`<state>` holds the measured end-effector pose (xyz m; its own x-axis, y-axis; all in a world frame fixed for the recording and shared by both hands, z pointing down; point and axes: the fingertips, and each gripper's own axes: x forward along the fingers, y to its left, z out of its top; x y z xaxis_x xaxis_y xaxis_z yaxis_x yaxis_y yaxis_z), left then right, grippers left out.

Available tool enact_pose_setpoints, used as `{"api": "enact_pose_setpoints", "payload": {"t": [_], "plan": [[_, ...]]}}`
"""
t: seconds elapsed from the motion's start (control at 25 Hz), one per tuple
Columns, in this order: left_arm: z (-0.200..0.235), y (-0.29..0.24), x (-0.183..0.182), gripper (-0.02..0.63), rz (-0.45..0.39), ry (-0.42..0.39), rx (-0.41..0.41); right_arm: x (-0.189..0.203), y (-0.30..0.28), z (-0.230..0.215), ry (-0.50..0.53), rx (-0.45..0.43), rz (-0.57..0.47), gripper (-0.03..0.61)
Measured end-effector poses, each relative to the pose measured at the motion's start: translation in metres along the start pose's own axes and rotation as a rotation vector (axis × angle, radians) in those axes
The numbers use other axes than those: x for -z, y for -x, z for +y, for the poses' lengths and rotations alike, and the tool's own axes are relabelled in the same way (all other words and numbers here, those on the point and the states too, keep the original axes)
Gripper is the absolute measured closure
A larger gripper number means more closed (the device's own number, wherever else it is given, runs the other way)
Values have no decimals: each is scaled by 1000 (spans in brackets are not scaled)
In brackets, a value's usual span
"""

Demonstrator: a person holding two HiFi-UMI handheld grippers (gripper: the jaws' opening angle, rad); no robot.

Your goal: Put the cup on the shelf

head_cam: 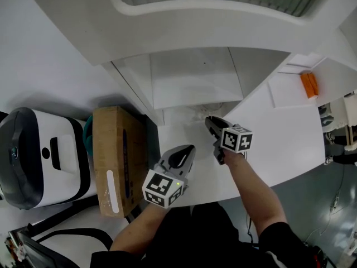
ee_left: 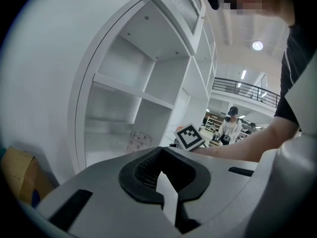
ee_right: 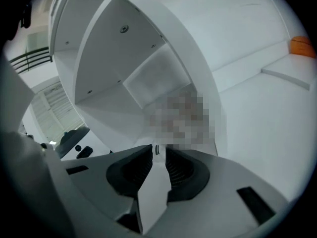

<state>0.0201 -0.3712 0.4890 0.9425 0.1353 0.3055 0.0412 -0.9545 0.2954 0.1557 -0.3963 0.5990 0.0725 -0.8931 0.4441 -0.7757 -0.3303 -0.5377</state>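
Clear dotted glass cup point(ee_left: 140, 142) is faint and hard to trace; a mosaic patch covers its spot in the right gripper view. It stands upright in the bottom compartment of the white open shelf unit point(ee_left: 143, 95). Right gripper point(ee_right: 159, 151) is just before it, jaws slightly parted; contact unclear. Left gripper point(ee_left: 161, 152) is well back, jaws together, empty.

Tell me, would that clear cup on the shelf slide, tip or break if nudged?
The cup looks clear and thin-walled, so probably light. It stands upright on the smooth white shelf, so a low push would likely slide it, a high one tip it. Glass or plastic I cannot tell; treat it as fragile.
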Motion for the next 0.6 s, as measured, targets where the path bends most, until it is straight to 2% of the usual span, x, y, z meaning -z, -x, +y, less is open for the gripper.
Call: {"api": "enact_pose_setpoints", "payload": {"t": [0.44,0.6], "plan": [[15,4,5,603,0,23,-15,-6,0,-12,-75,50,-30,531],[17,6,8,603,-2,24,-17,3,13,-11,-69,97,-37,482]]}}
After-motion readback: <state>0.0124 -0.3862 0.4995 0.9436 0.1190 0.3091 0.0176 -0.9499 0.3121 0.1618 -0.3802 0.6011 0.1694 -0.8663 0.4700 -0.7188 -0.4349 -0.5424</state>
